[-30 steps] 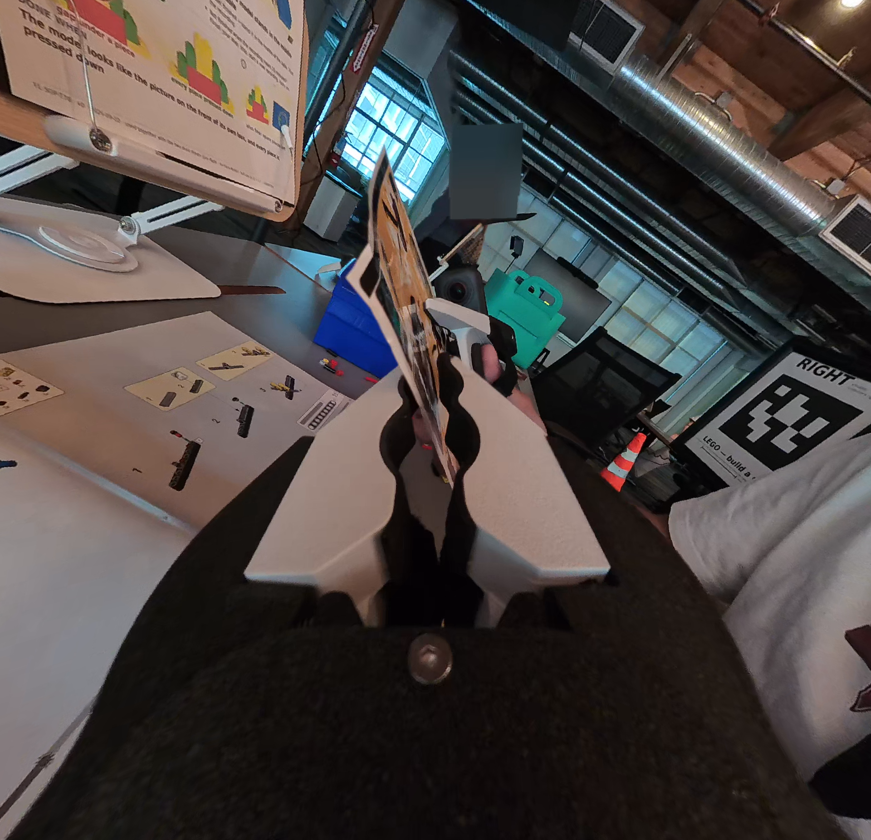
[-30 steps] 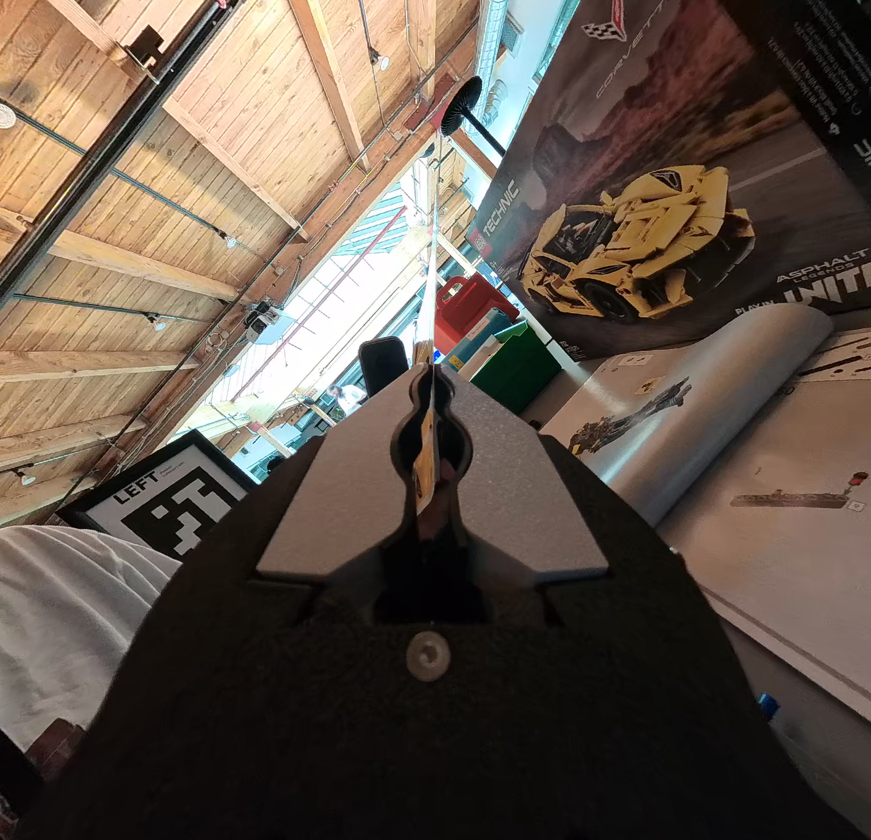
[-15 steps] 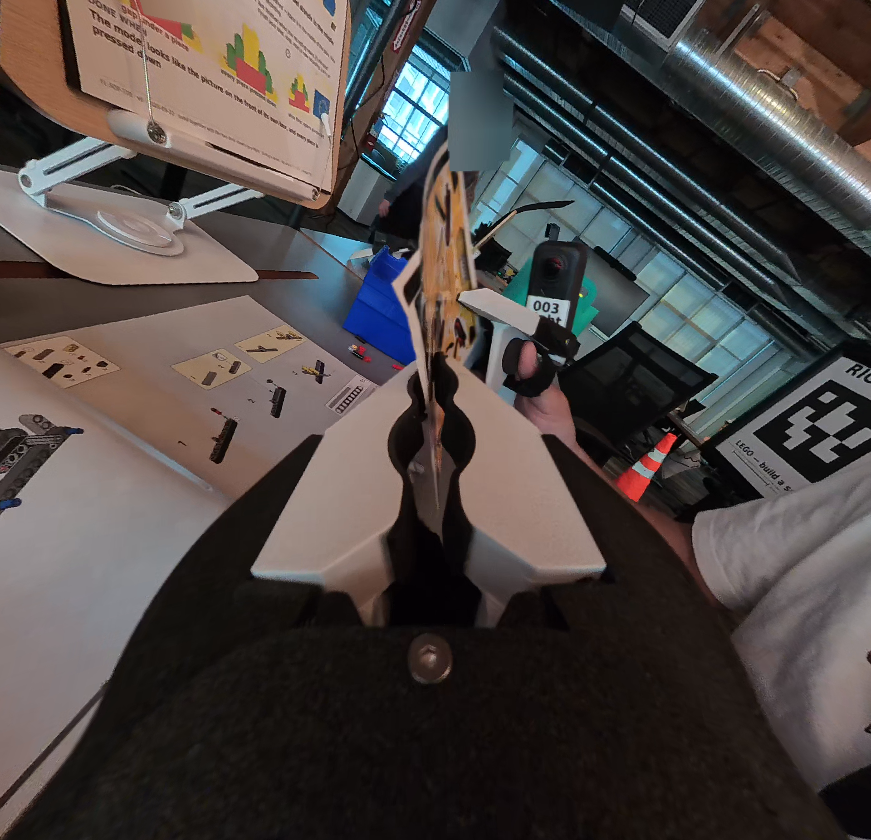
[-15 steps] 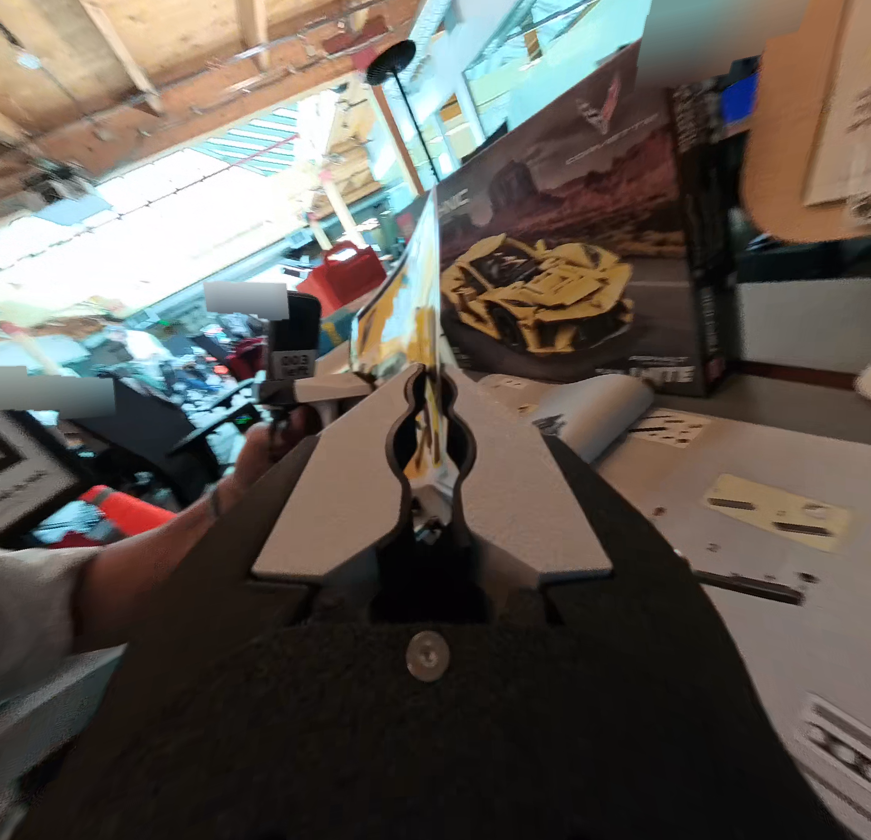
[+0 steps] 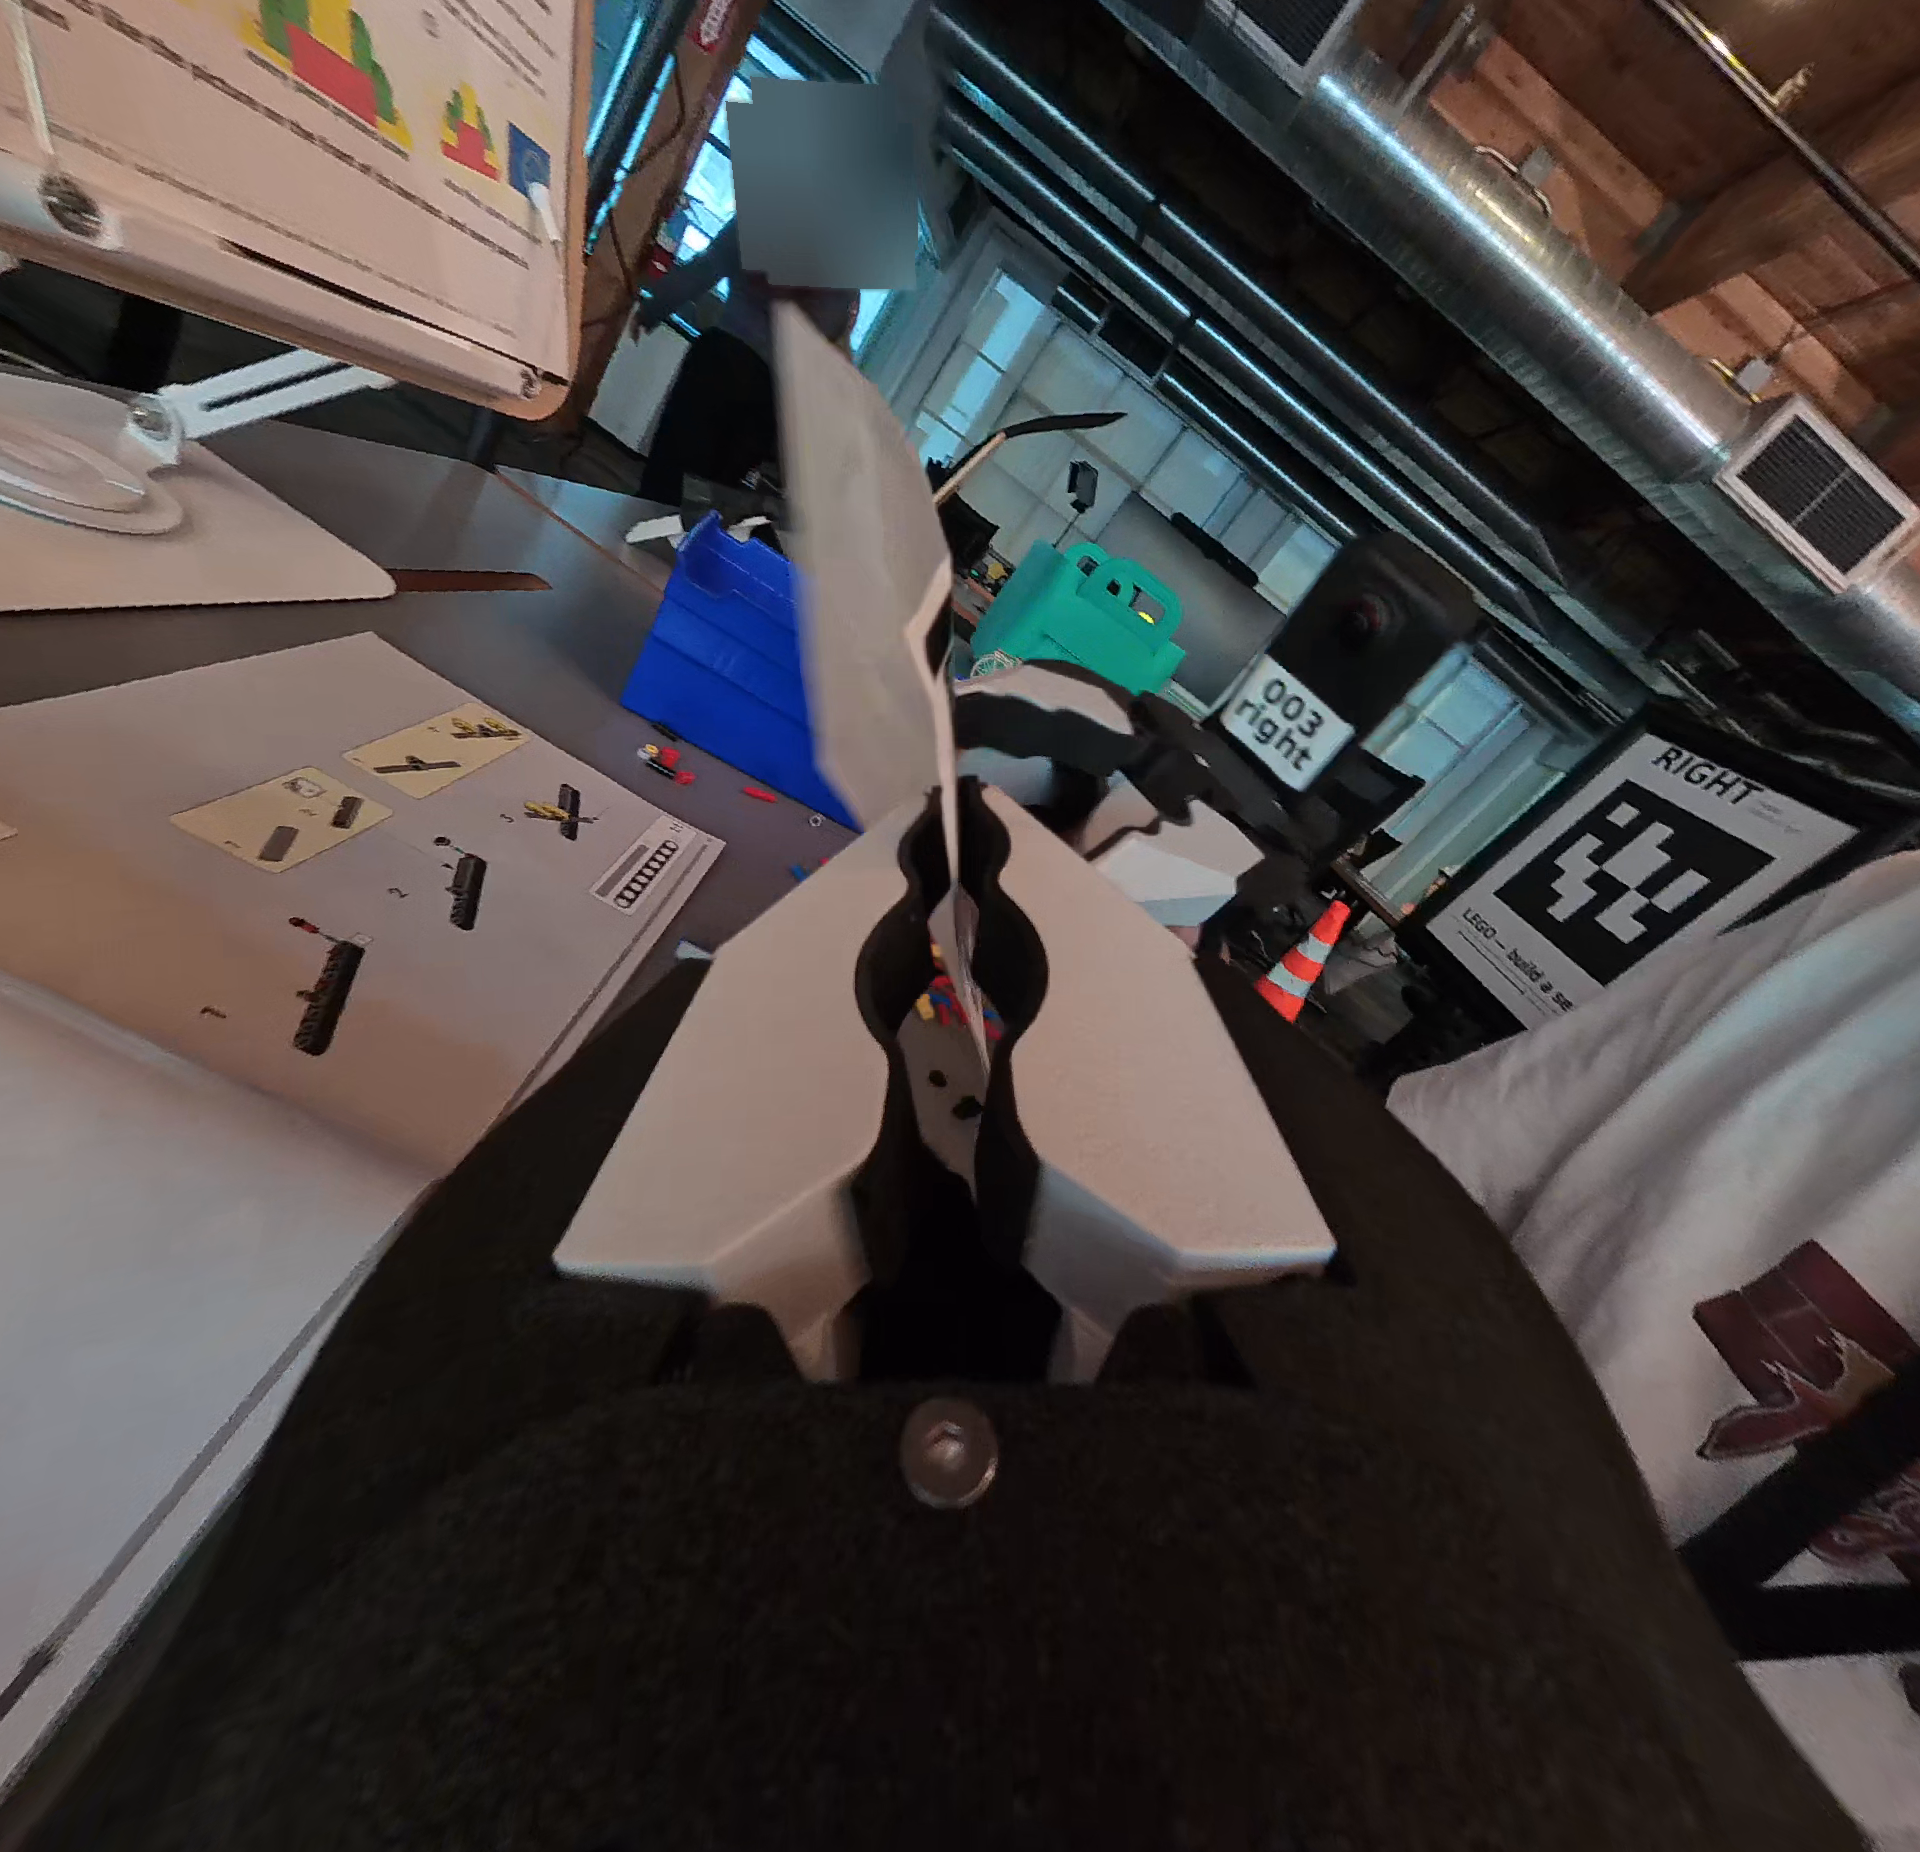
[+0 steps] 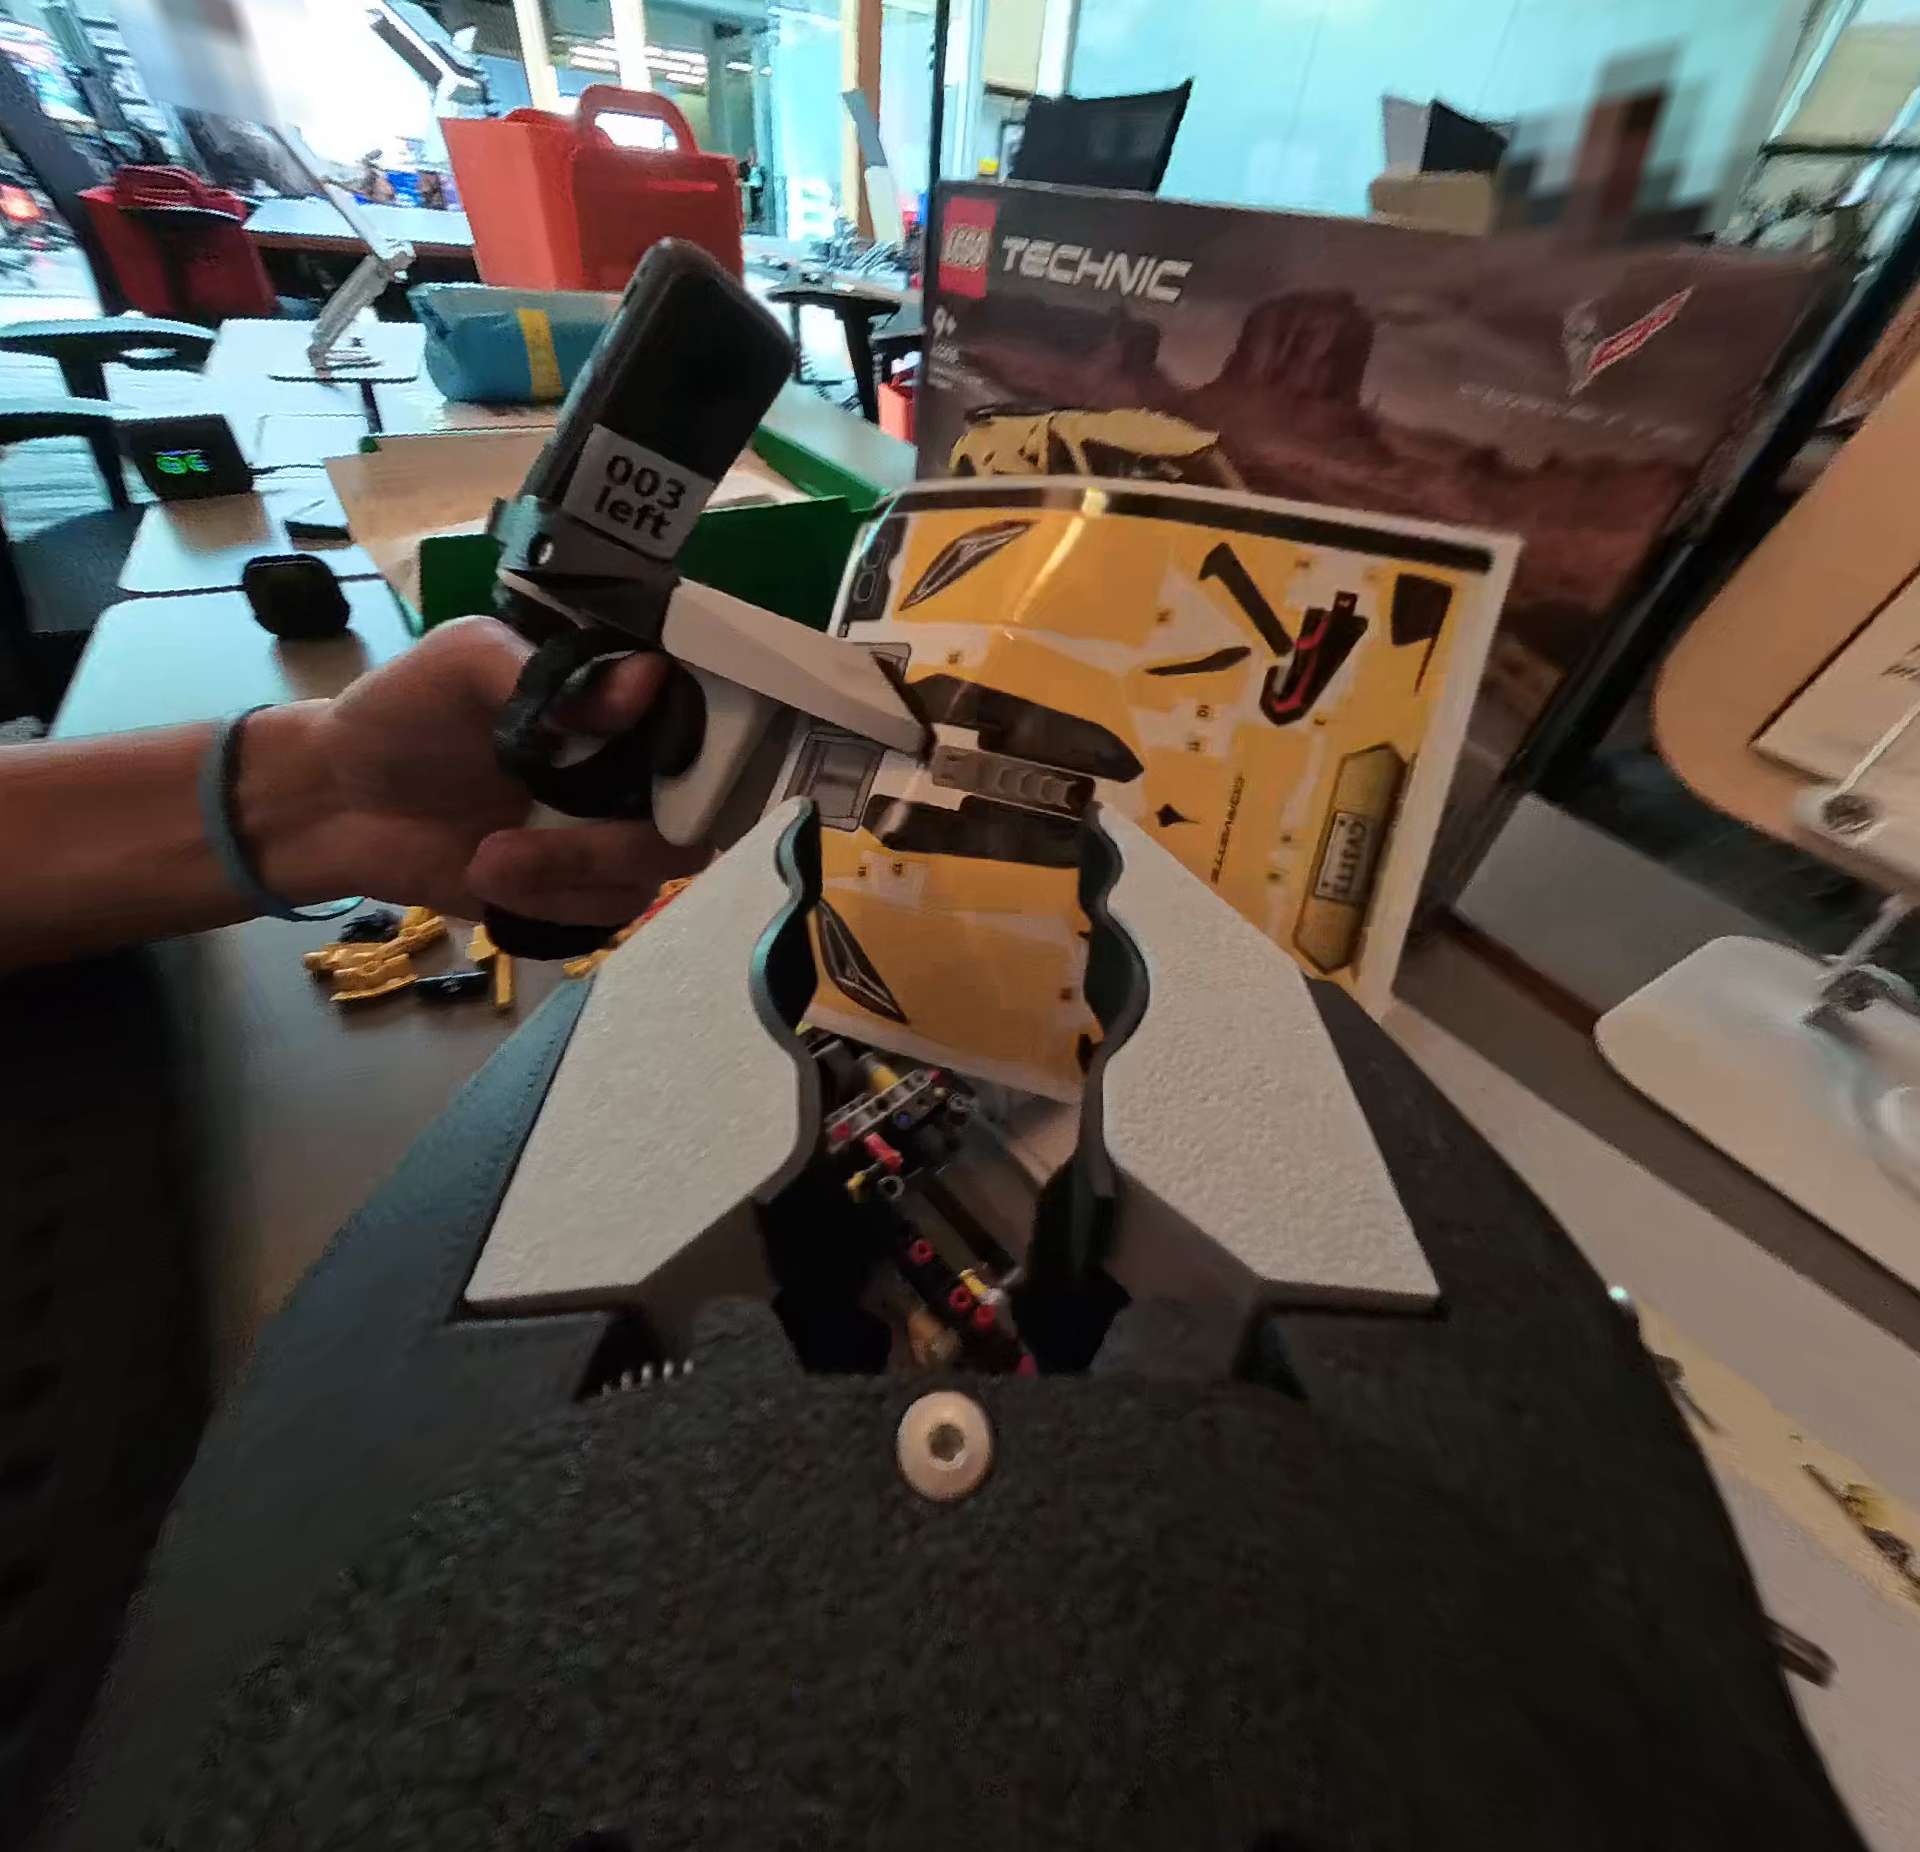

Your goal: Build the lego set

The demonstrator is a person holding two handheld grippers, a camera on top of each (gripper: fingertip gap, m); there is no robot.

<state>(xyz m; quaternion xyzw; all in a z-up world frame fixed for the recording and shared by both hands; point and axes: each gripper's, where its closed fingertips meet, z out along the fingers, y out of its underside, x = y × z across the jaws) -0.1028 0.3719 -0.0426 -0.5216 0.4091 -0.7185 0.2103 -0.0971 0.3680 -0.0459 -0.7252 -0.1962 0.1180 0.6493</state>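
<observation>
Overhead ducting and brick fill the upper right of the left wrist view, above a grey table (image 5: 582, 545) that runs across the left side. On that table lies an open instruction booklet (image 5: 312, 867), with a blue bin (image 5: 727, 659) behind it at centre and a few small red pieces just in front of the bin. At frame centre the left gripper (image 5: 951, 815) is pinched tight on the lower edge of the sticker sheet (image 5: 862, 597), which stands up edge-on and shows its pale back. Just right of the sheet, the right gripper (image 5: 1049, 711) sits close by, slightly blurred. A printed sheet on a white stand occupies the upper left. In the right wrist view, a bright open workspace with red bins lies across the upper left, and the lego box (image 6: 1403, 368) stands upright at upper right. The right gripper (image 6: 945, 867) has its jaws spread wide around nothing. Beyond them the sticker sheet (image 6: 1122, 763) faces the camera, yellow with black shapes. The left gripper (image 6: 925, 742), held by a hand (image 6: 416, 794) at centre left, clamps it near its left side. A partly built lego model (image 6: 914, 1179) shows low between the open jaws, and loose yellow pieces (image 6: 384, 961) lie on the table under the hand.
</observation>
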